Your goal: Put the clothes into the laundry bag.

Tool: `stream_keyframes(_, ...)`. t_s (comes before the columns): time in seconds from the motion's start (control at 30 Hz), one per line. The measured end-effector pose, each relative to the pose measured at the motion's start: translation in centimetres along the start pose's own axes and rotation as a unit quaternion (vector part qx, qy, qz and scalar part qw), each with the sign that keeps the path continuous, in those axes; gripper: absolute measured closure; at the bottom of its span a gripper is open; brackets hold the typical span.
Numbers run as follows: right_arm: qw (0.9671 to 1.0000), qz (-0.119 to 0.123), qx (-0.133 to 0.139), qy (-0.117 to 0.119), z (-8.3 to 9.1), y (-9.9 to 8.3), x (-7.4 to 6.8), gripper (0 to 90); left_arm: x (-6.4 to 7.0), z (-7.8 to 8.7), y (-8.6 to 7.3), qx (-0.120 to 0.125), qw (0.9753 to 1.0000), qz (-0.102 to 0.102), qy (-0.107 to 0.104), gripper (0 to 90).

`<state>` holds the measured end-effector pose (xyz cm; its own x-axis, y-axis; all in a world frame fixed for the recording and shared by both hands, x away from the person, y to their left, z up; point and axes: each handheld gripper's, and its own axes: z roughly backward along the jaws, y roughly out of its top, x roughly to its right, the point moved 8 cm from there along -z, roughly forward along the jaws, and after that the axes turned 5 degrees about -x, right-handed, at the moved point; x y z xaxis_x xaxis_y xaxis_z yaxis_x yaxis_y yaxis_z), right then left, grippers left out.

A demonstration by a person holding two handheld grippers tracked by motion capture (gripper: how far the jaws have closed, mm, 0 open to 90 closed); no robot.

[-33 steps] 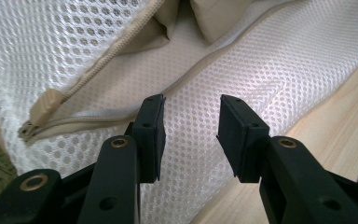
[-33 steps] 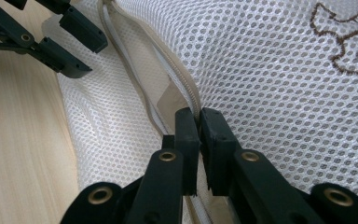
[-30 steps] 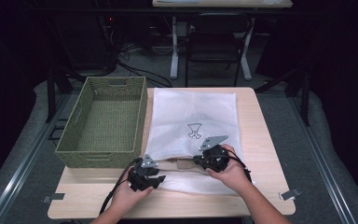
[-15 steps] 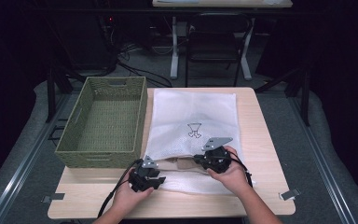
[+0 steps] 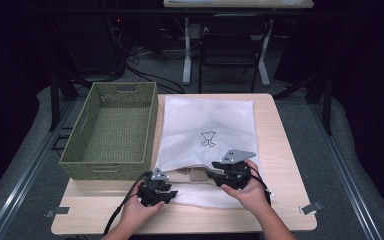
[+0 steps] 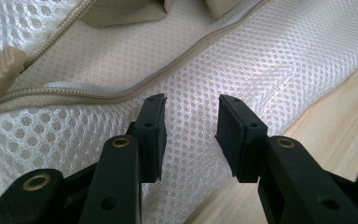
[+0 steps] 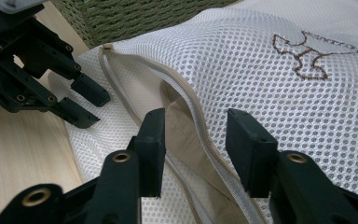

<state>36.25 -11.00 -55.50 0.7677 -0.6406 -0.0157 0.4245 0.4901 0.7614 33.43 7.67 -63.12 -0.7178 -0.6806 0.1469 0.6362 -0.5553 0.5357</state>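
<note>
Near edge: pale wood bench (image 5: pixel 285 150), smooth grain, with a bare strip in front of the hands and a wider bare strip down its right side.
Left tool (image 5: pixel 166 192): black, hard-edged, held at the near left corner of the mesh bag; jaws apart, standing over the honeycomb mesh with nothing between them, just near of the zip line.
Right tool (image 5: pixel 219 176): black with a grey three-cornered plate on top, at the near middle of the bag; jaws apart, straddling the raised zip edge without closing on it.
Mesh bag (image 5: pixel 207 120): white, soft, flat rectangle of fine round-holed net, lying lengthwise on the bench's middle, its near edge close to the bench's near edge; a small brown stitched figure (image 5: pixel 208 138) sits at its centre.
Zip (image 6: pixel 93 91): beige toothed tape along the bag's near end, open, with a rounded beige pull (image 6: pixel 0 72) at the left; beige cloth (image 5: pixel 190 174) shows in the mouth.
Basket (image 5: pixel 111 131): olive woven rectangle with straight walls and slot handles, on the bench's left, its right wall just beside the bag's left edge.
Far: dark floor, chair legs, cables.
</note>
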Motion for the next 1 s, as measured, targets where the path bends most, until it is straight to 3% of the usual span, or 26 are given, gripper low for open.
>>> stream_keyframes(0.13,0.9999,0.005,0.008,-0.006,0.4,0.5,-0.4,48.9,0.1,0.0,0.0,0.002,1.0000,0.001,-0.001,62.0)
stream_keyframes(0.33,0.9995,0.014,0.017,-0.021,1.2,0.5,-0.6,47.2,0.1,0.4,0.0,0.000,1.0000,-0.005,0.001,60.5)
stream_keyframes(0.6,0.9992,0.019,0.022,-0.029,3.5,0.2,-1.0,49.4,0.3,2.1,1.0,0.039,0.9992,-0.002,-0.007,56.9)
stream_keyframes(0.7,0.9985,0.017,0.031,-0.042,4.7,0.0,-0.9,48.2,0.2,3.5,1.5,0.058,0.9983,-0.008,-0.005,56.1)
stream_keyframes(0.8,0.9960,0.011,0.049,-0.074,6.2,-0.6,-0.4,45.4,-0.1,5.7,1.9,0.084,0.9963,-0.020,0.000,55.5)
stream_keyframes(0.93,0.9937,-0.018,0.057,-0.095,8.1,-2.3,0.7,44.4,-1.3,8.6,1.5,0.108,0.9939,-0.019,0.008,53.1)
stream_keyframes(1.0,0.9927,-0.033,0.056,-0.101,8.7,-3.0,1.3,43.8,-1.9,9.5,1.1,0.108,0.9940,-0.015,0.006,51.8)
